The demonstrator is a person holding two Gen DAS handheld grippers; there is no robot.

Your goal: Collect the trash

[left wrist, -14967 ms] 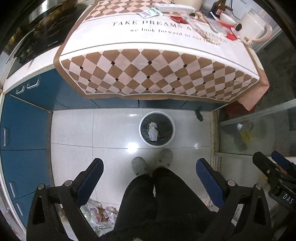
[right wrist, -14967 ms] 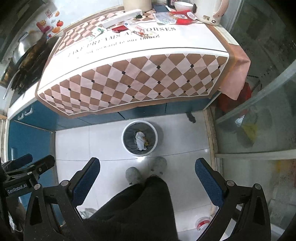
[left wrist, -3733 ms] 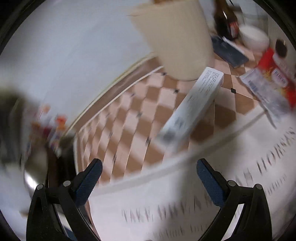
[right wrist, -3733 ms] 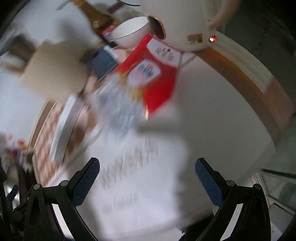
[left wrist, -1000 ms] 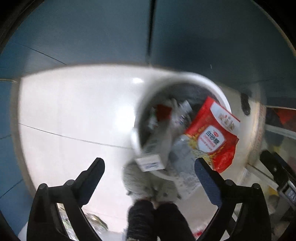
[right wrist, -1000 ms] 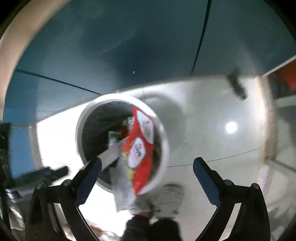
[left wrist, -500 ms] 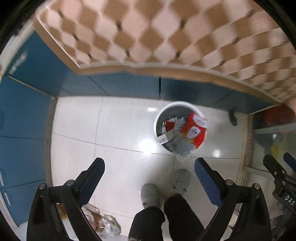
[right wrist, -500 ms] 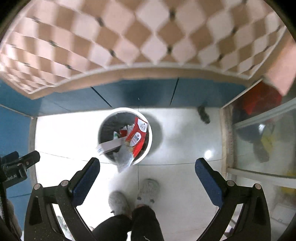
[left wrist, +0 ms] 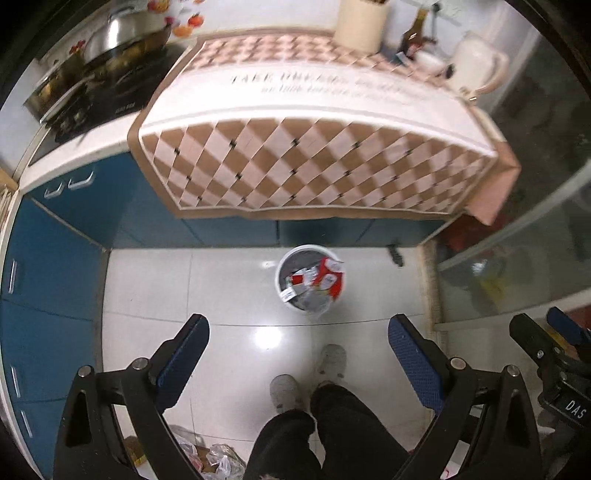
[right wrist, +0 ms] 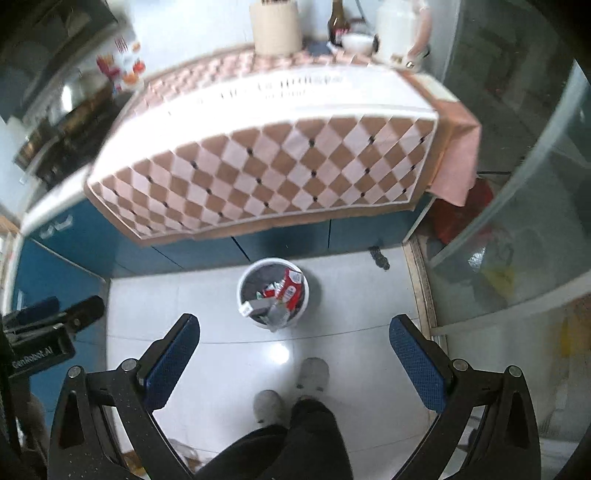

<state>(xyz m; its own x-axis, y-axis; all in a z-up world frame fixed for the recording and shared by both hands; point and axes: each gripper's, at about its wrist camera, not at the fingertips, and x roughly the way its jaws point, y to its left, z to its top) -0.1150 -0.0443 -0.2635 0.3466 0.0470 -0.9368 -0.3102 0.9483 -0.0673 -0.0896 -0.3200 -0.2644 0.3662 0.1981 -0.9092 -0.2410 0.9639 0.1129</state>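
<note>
left gripper (left wrist: 297,341) and right gripper (right wrist: 293,338) both spread wide, nothing between the pads, held high above the tiled floor (left wrist: 229,295). trash (left wrist: 325,280) heaped in the white bin (left wrist: 282,293) on the floor, near the blue cabinets (left wrist: 229,230) under the checkered tablecloth (left wrist: 314,166).

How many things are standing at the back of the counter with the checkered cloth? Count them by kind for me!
Cream canister: 1
Brown glass bottle: 1
White bowl: 1
White electric kettle: 1
Total: 4

A small dark flat thing by the bottle is too blurred to name, so it is left out.
</note>
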